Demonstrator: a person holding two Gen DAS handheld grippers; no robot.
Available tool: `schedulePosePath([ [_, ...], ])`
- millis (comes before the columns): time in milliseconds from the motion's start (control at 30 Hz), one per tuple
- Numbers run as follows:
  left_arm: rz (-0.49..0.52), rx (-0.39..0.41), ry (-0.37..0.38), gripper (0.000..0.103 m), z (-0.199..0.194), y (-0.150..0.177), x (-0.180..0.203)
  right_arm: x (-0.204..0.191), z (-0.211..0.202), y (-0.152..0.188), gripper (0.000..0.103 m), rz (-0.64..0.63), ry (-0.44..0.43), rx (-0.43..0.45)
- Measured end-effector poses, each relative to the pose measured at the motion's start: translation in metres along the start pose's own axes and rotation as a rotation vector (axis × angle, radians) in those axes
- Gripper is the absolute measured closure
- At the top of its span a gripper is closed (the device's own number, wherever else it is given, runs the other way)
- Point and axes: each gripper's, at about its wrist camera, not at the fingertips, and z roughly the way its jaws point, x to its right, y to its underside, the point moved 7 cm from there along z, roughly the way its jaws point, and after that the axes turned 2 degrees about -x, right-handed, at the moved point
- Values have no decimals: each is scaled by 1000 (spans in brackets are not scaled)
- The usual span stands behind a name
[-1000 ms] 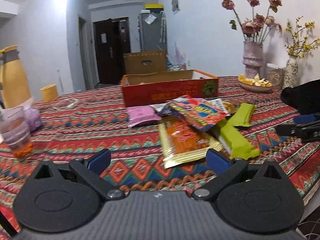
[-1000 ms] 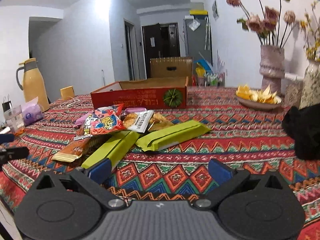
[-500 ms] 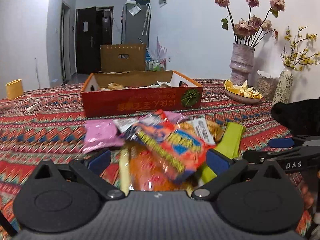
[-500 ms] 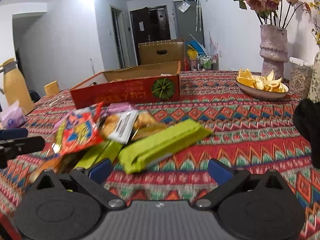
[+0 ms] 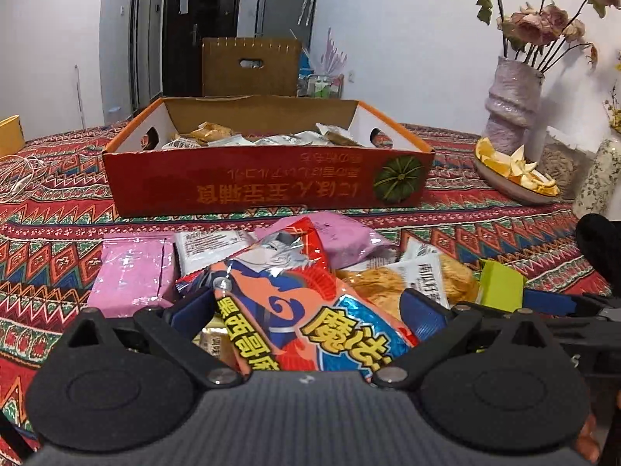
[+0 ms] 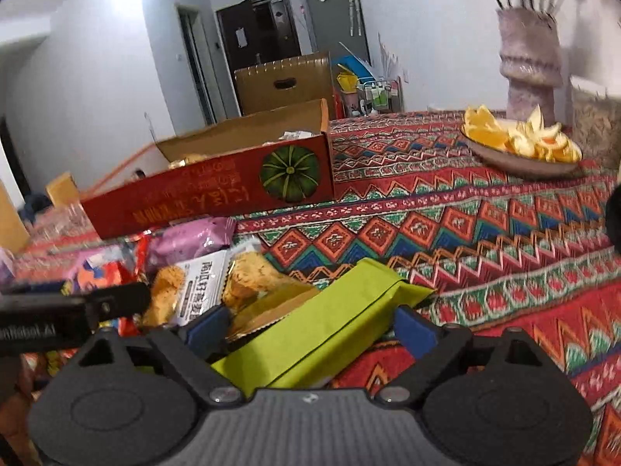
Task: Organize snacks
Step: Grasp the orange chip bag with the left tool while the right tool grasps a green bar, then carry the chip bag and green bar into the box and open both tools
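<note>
A heap of snack packs lies on the patterned cloth in front of a red cardboard box (image 5: 268,186) that holds several packs. My left gripper (image 5: 306,310) stands wide open over the heap, with an orange and blue snack bag (image 5: 295,303) between its jaws. Pink packs (image 5: 132,275) and a white-labelled crisp pack (image 5: 419,279) lie around it. In the right wrist view my right gripper (image 6: 310,326) has its jaws closing around a long green pack (image 6: 330,322); a golden pack (image 6: 271,306) lies by its left pad. I cannot tell whether the pads press on the green pack.
A dish of orange peel (image 5: 512,171) and a vase of dried roses (image 5: 512,93) stand at the right. A dark object (image 5: 597,240) sits at the right edge. A brown carton (image 5: 252,66) stands behind the table, and a yellow cup (image 5: 9,134) at the far left.
Both grippers have moved forward over the heap, so the orange bag now sits between the left jaws and the green pack between the right. The right jaws have narrowed.
</note>
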Motion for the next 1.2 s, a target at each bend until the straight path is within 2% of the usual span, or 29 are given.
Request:
schedulePosePath([
  [33, 1, 6, 6, 3, -1, 1, -1, -1, 0, 1, 19, -22, 14, -1],
  [67, 2, 13, 10, 8, -3, 2, -3, -1, -1, 2, 27, -47, 28, -2],
  [100, 8, 18, 10, 19, -7, 4, -4, -2, -3, 3, 34, -70, 30, -4],
  [133, 24, 24, 1, 26, -13, 7, -5, -3, -6, 6, 36, -96, 27, -16],
  [200, 51, 31, 37, 27, -30, 15, -6, -3, -17, 11, 47, -152, 24, -41],
  [267, 63, 29, 67, 26, -45, 23, -3, 3, -27, 17, 54, -183, 24, -77],
  [300, 74, 29, 63, 22, -49, 23, -1, 7, -31, 18, 54, -196, 35, -84],
  [333, 78, 33, 47, 13, -51, 20, 1, 10, -33, 17, 53, -205, 48, -89],
  [400, 49, 61, 14, 1, -47, 6, 4, 14, -31, 10, 51, -205, 60, -68],
  [467, 32, 36, -13, 1, -32, -1, 6, 15, -18, 5, 52, -183, 43, -75],
  [500, 27, -2, -33, 1, -21, -1, 6, 13, -16, 4, 53, -180, 35, -66],
  [567, 27, -48, -89, 12, -12, 6, 3, 10, -16, 5, 55, -185, 33, -62],
  [600, 30, -55, -112, 23, -12, 10, 1, 9, -19, 8, 58, -189, 31, -62],
  [733, -7, -39, -95, 40, -34, 28, -9, 6, -37, 23, 66, -188, 8, -47],
  [800, -2, -24, -91, 44, -51, 34, -11, 6, -50, 32, 68, -183, 3, -39],
  [1033, 56, 65, -34, 44, -147, 64, -3, 1, -110, 71, 69, -185, -49, -32],
  [1200, 16, 15, -36, 43, -174, 90, -8, -5, -141, 92, 69, -191, -87, -26],
])
